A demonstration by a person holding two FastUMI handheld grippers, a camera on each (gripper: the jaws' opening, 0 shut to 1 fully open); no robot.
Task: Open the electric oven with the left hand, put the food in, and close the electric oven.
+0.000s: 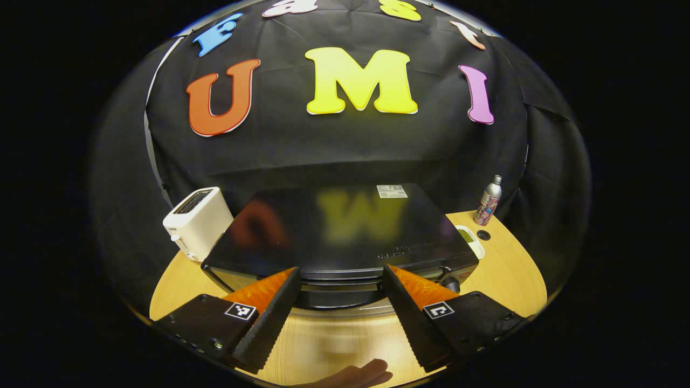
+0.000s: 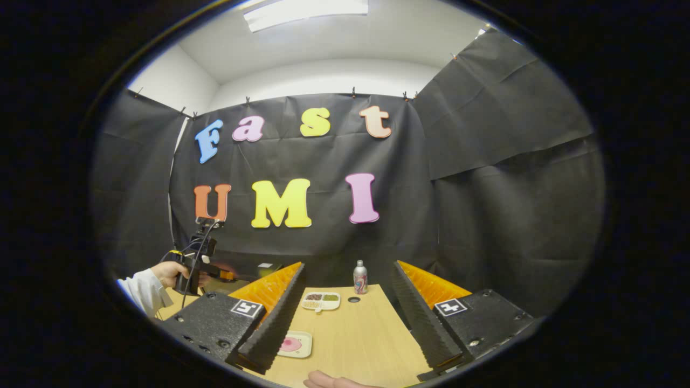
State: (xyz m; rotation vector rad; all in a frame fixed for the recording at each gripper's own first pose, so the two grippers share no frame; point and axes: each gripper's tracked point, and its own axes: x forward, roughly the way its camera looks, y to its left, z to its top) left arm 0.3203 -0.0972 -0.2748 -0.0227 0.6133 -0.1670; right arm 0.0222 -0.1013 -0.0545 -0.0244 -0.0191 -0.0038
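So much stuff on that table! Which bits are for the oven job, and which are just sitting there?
For the job:
glossy black electric oven
white tray of food
left tool

Just there:
white toaster
patterned metal bottle
pink-centred white plate

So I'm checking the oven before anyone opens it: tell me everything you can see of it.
The electric oven is a black, glossy box standing on the wooden table, its flat top mirroring the wall and bearing a small white sticker near the back. Its door looks shut. A white toaster stands close beside it. The left hand-held gripper hovers open before its upper front edge, apparently not touching.
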